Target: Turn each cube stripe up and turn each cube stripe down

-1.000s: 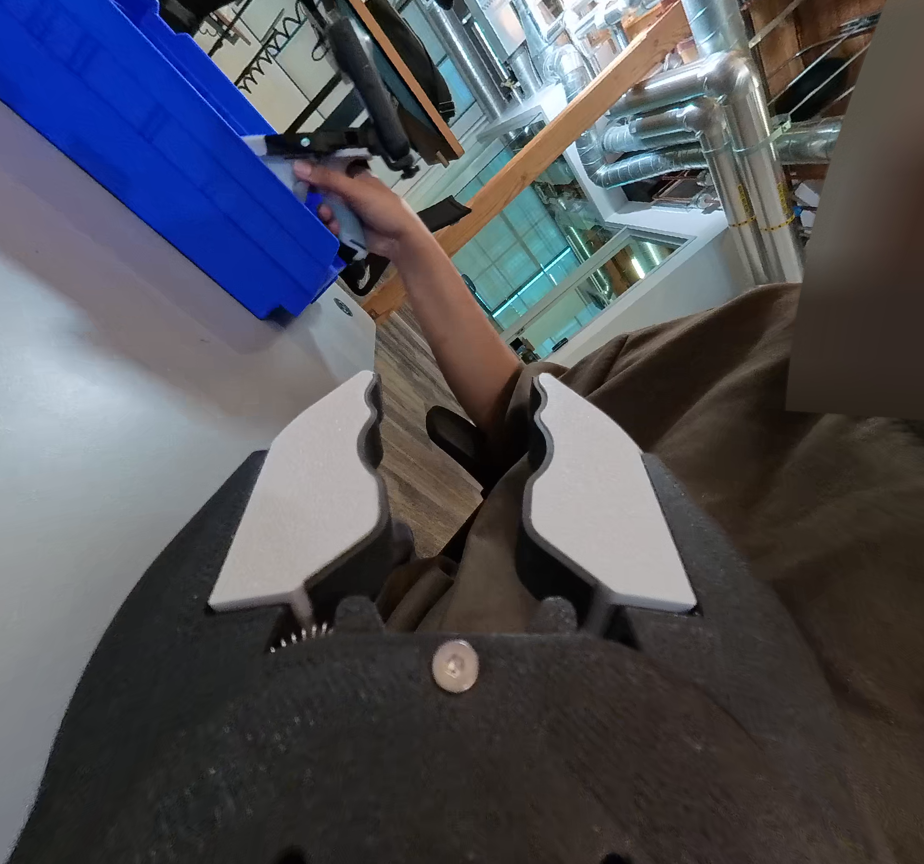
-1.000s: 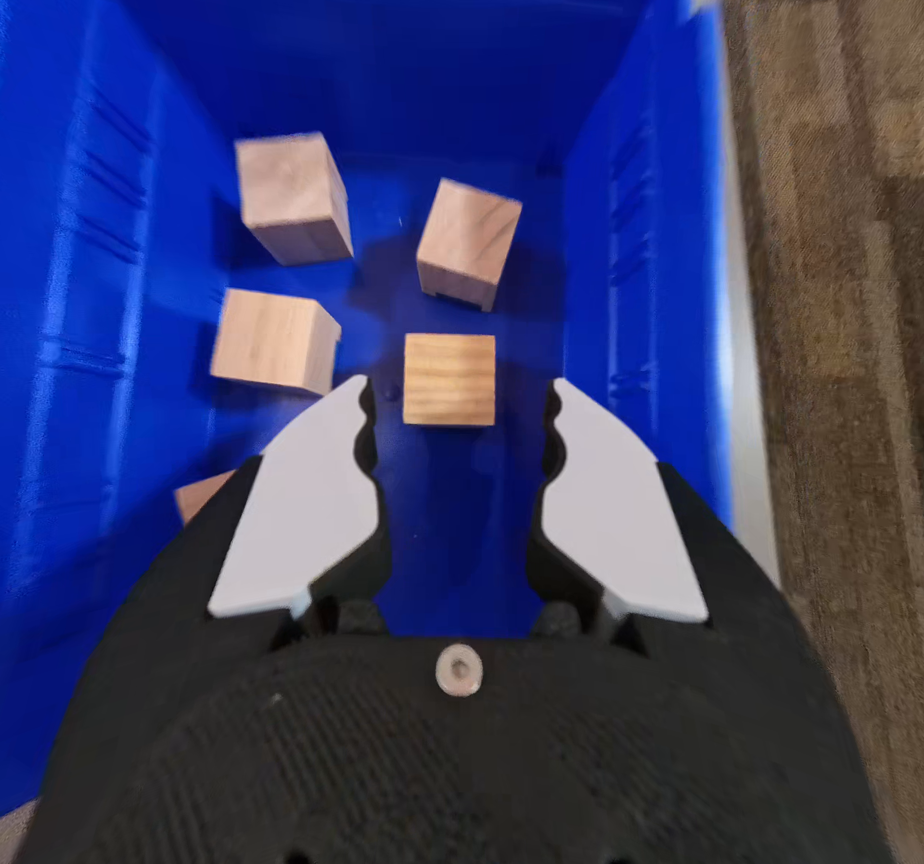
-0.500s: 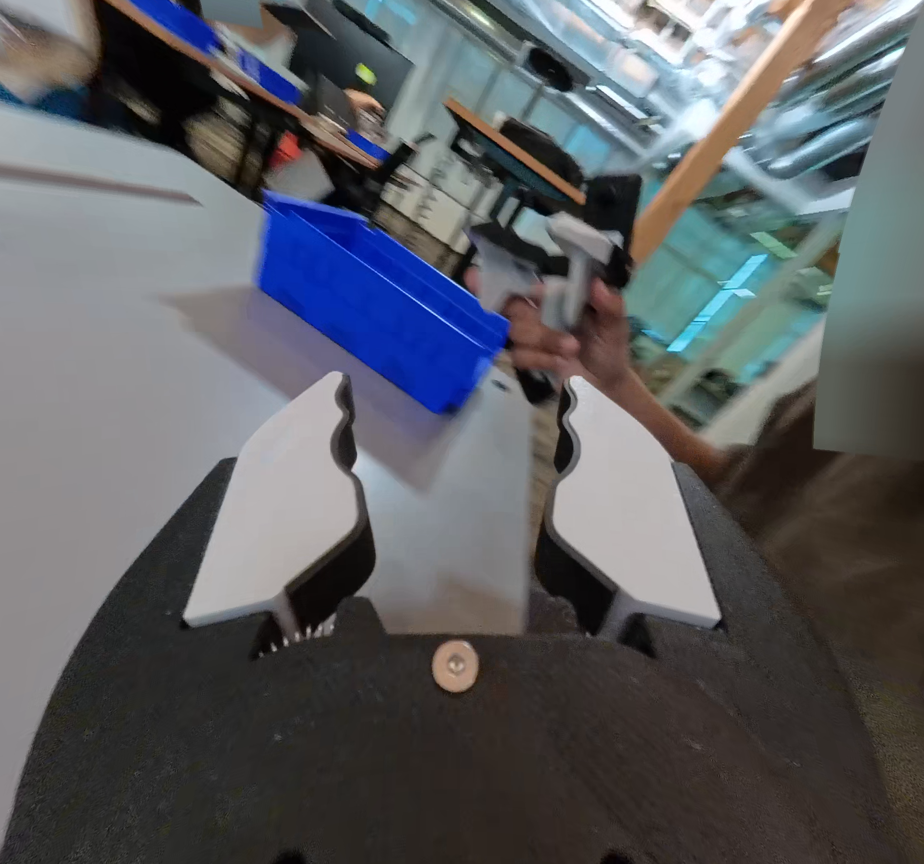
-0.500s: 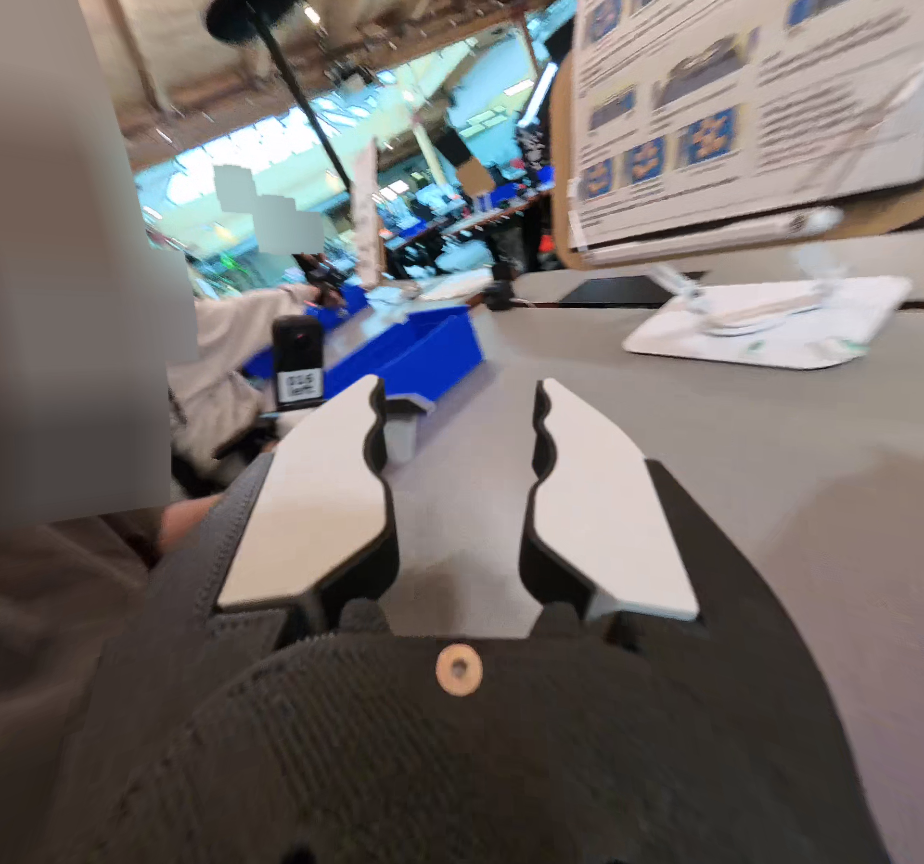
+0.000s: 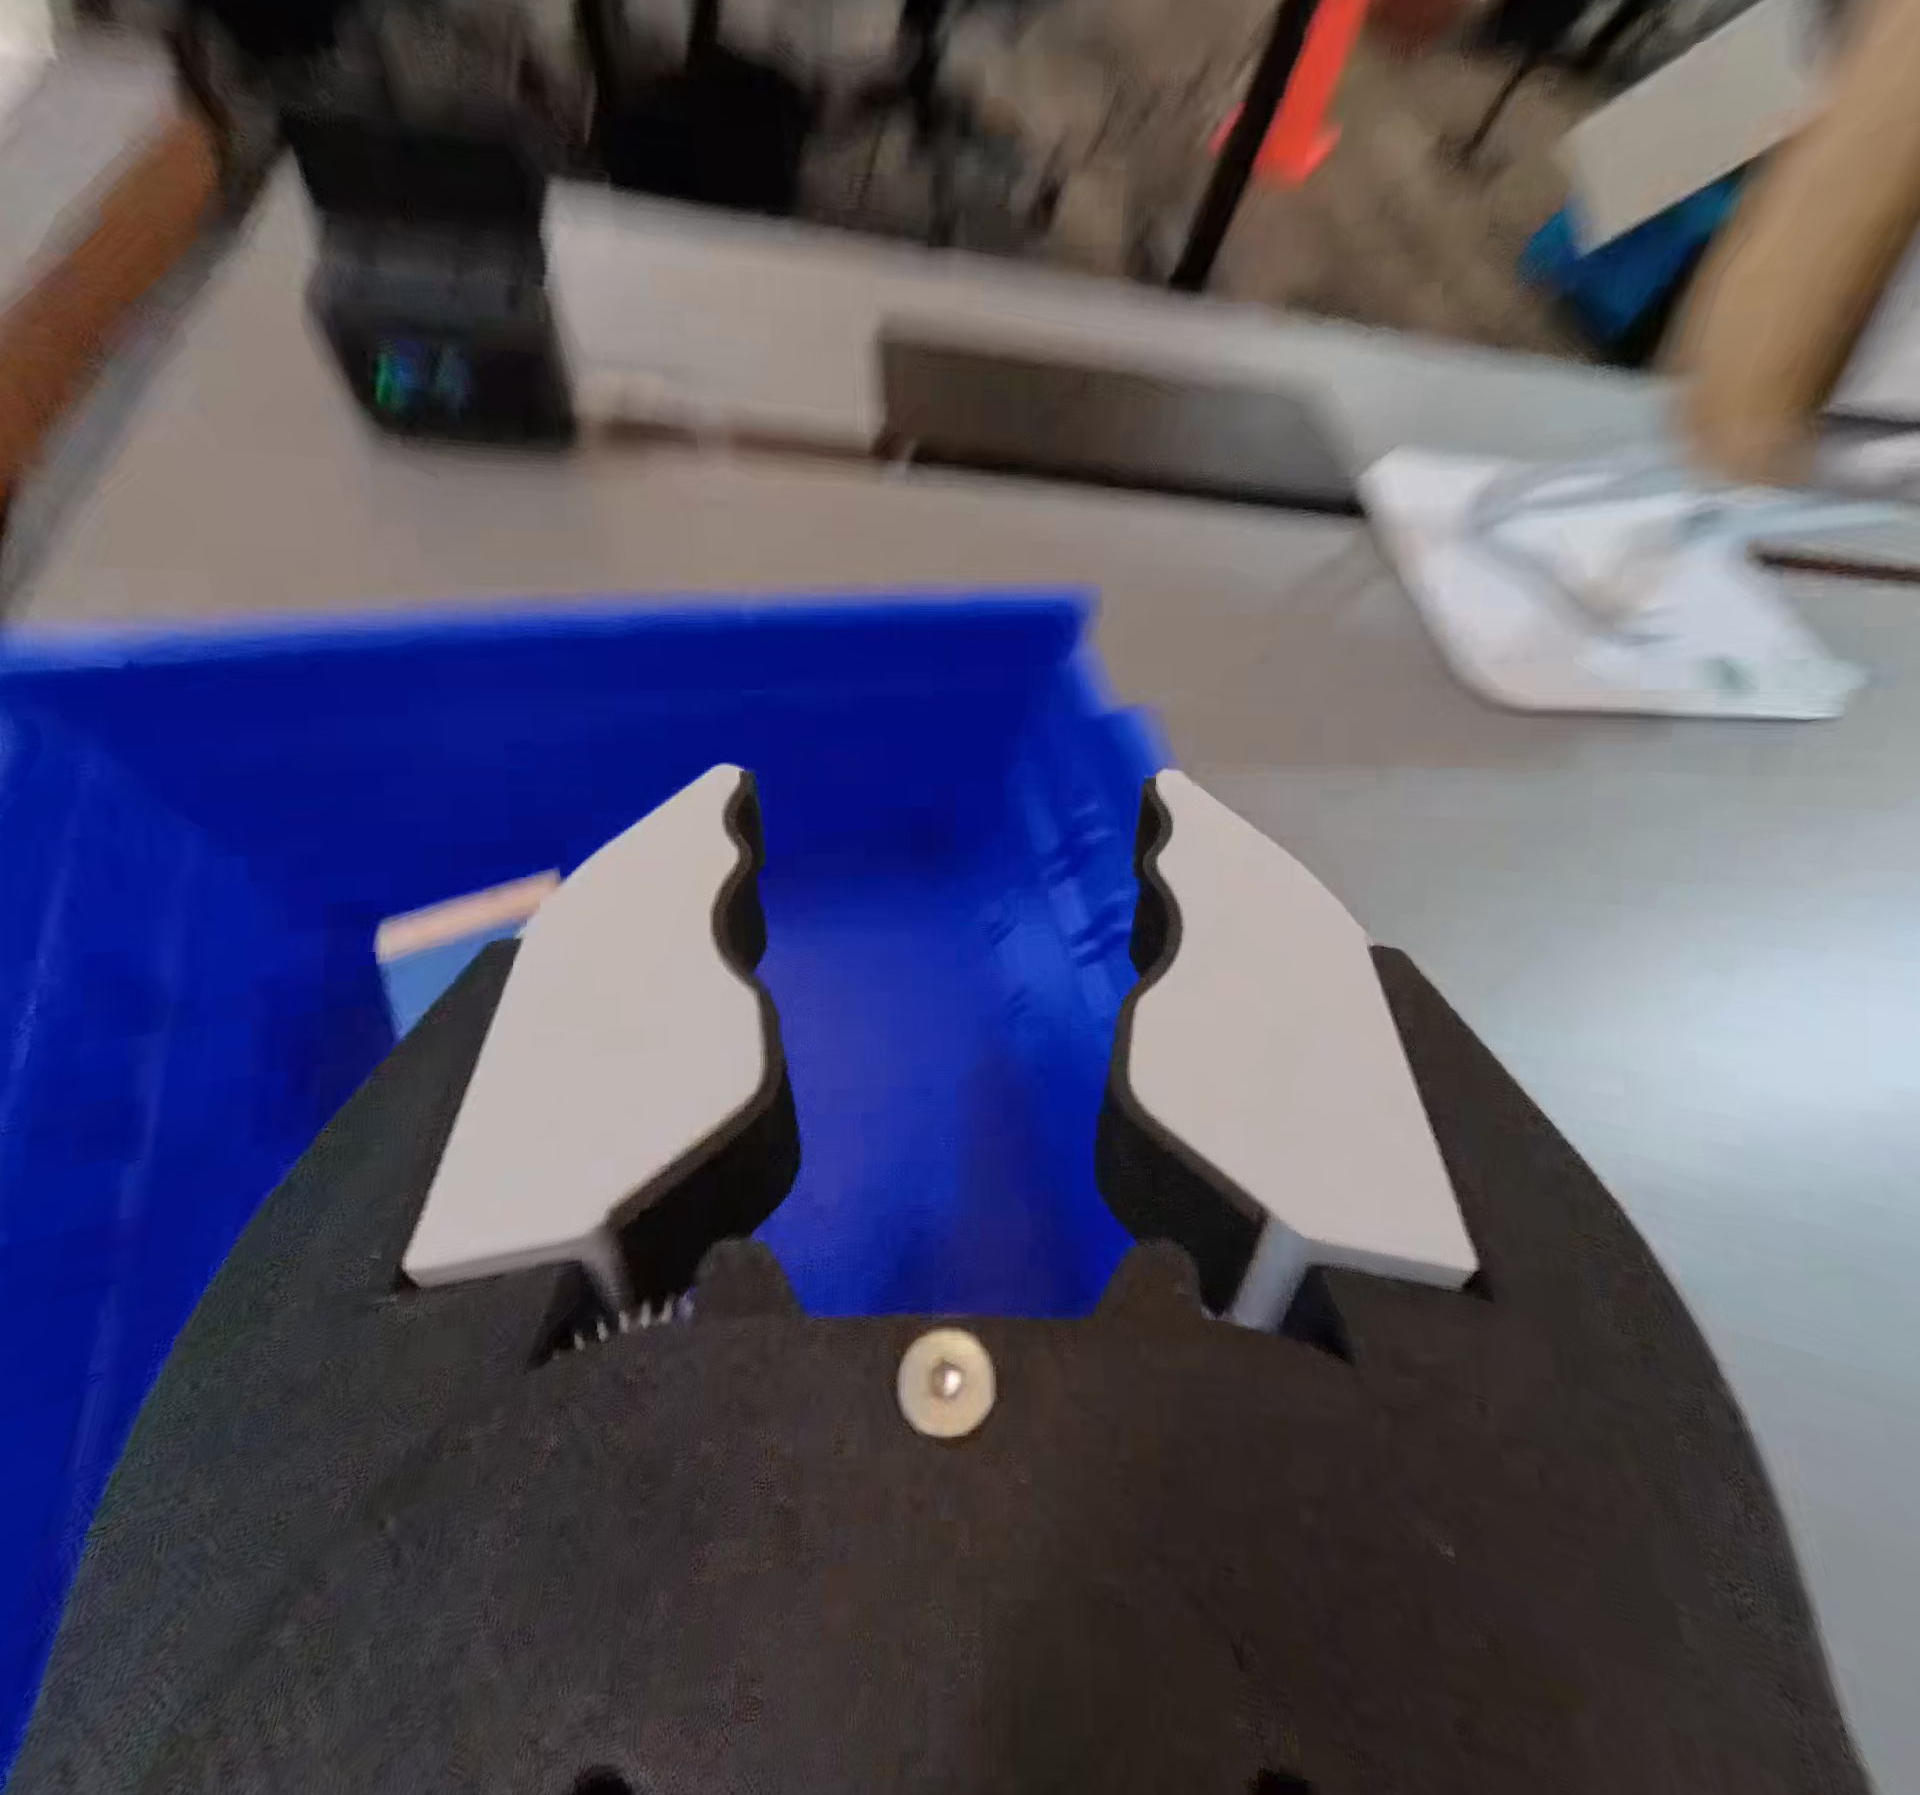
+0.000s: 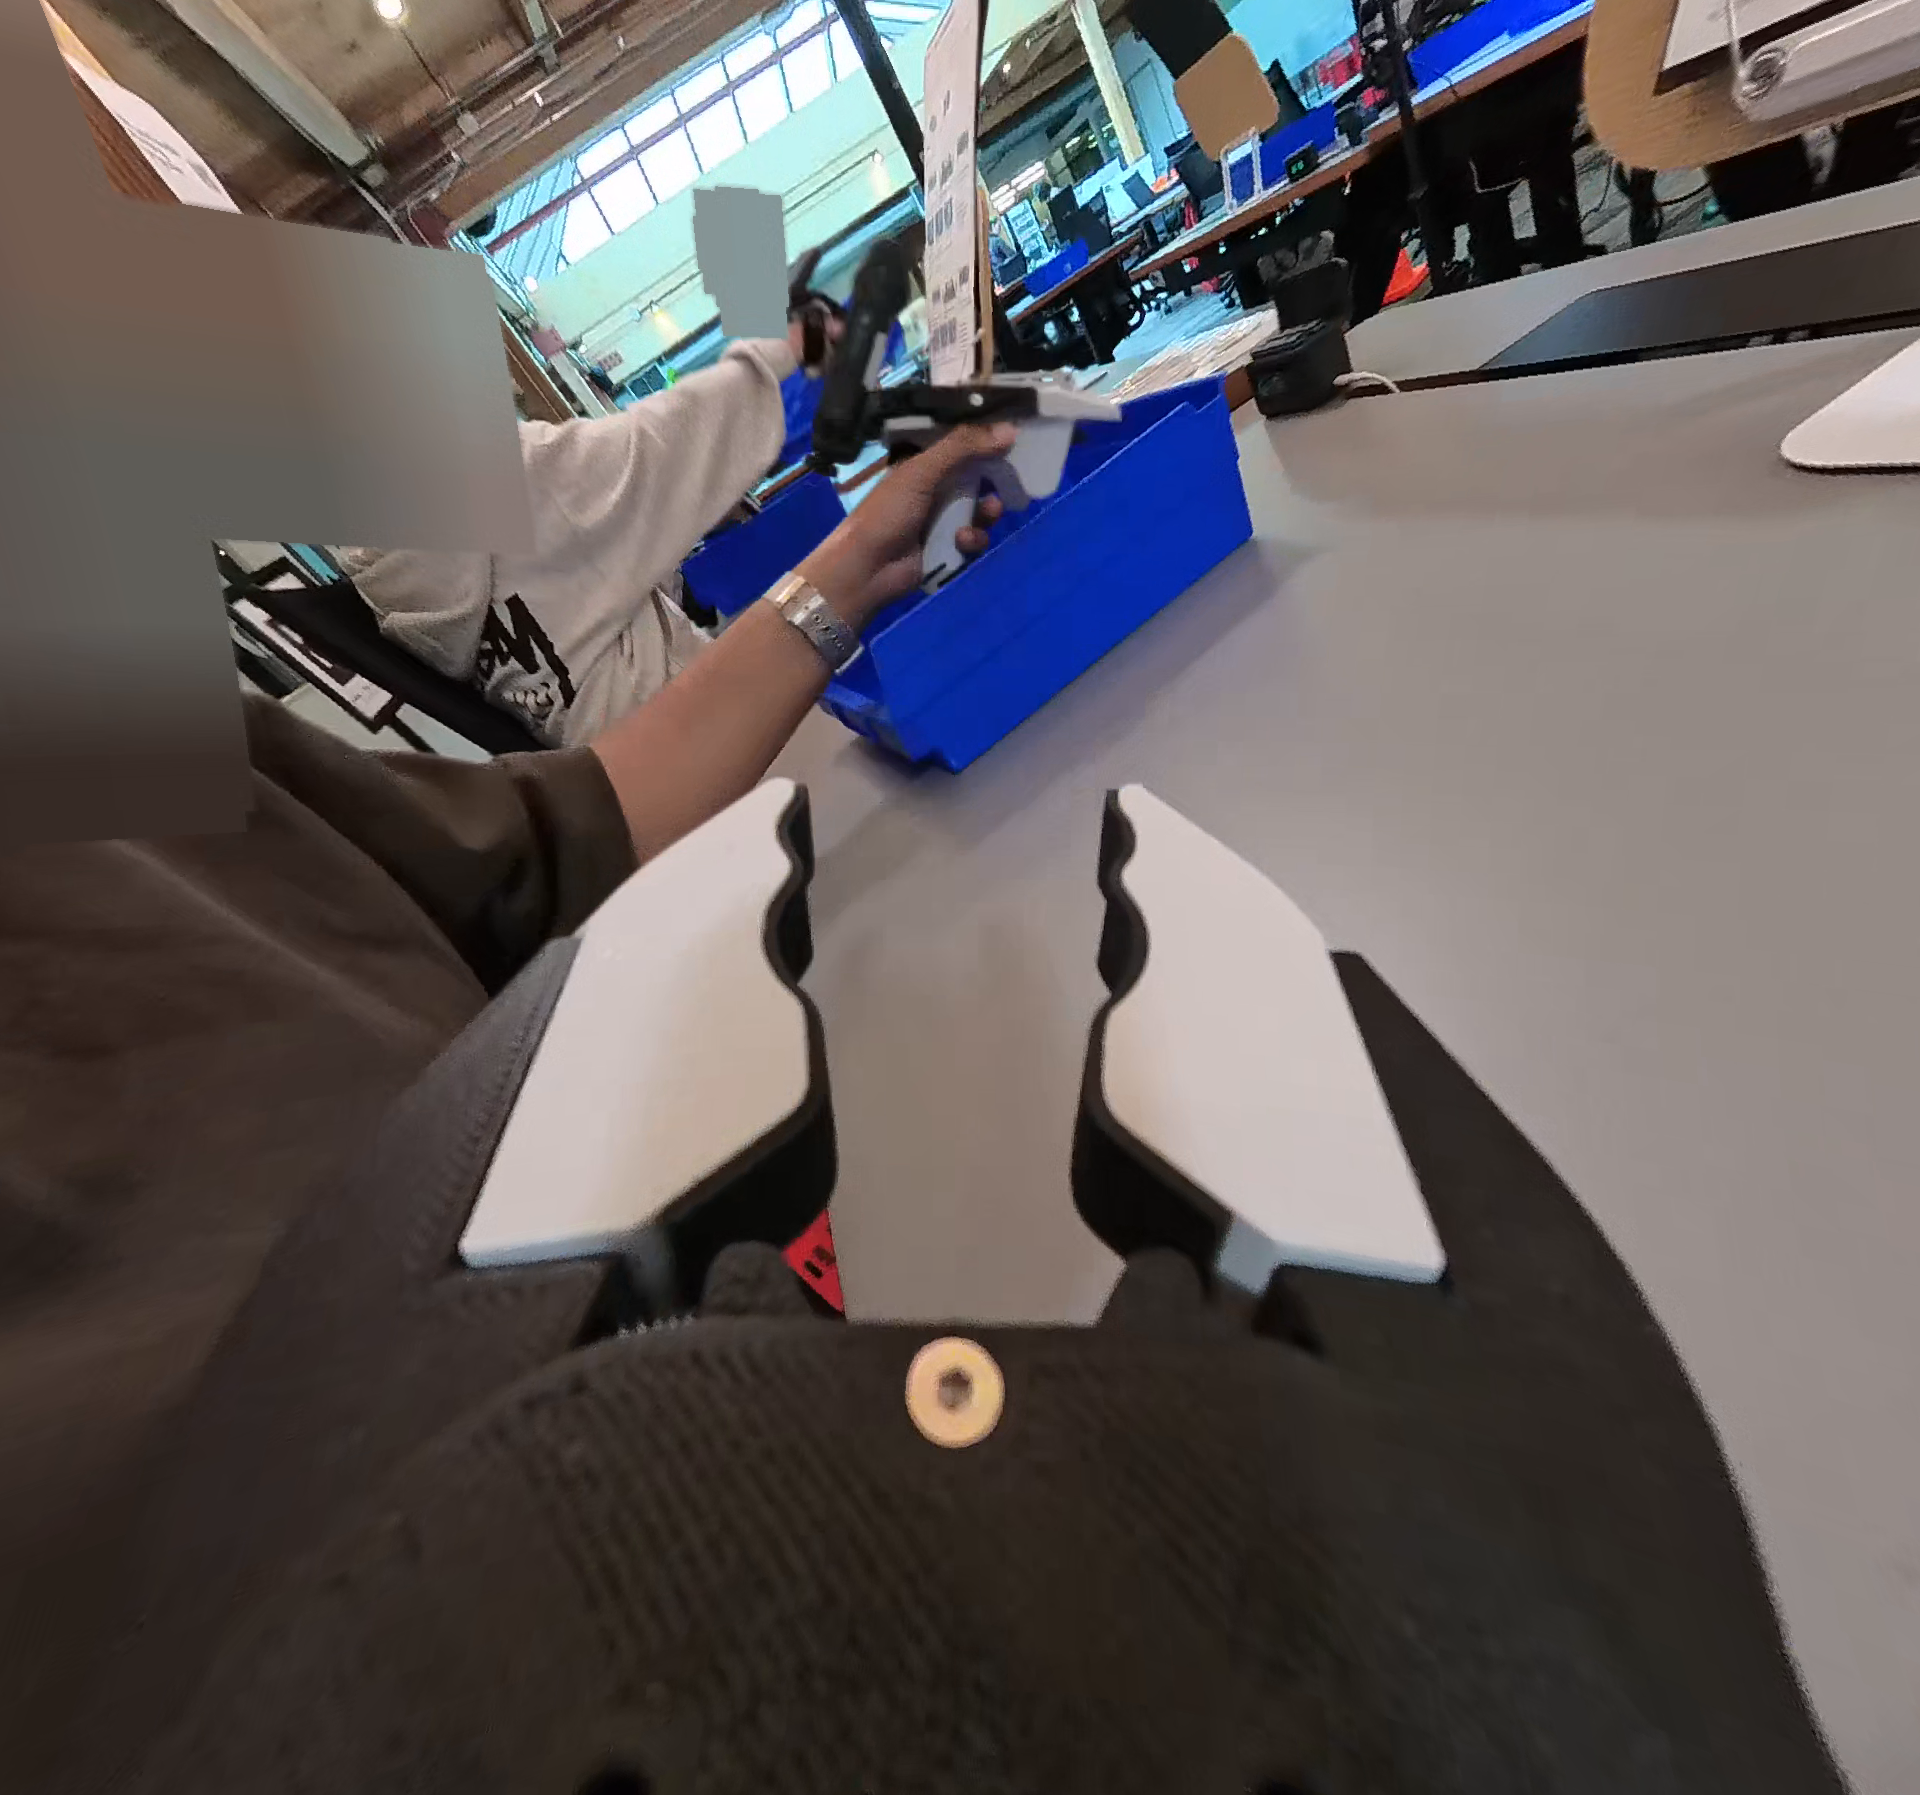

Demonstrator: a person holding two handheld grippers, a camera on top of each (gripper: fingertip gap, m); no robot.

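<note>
Left gripper (image 5: 945,789) hangs spread over the blue bin (image 5: 208,810); right gripper (image 6: 951,795), also spread, sits empty above the desk (image 6: 1558,810).

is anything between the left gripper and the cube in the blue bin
Nothing visible. The left gripper hangs open over the blue bin; the one visible cube lies just left of its left finger, partly hidden behind it.

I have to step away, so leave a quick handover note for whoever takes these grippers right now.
Left gripper: open, empty, over the blue bin.
Right gripper: open, empty, above the grey table, away from the bin.
Cubes: only a sliver of one cube shows in the bin, blurred; stripes cannot be read.
Done: cannot tell.
Left: check every cube's stripe and turn as needed.
</note>
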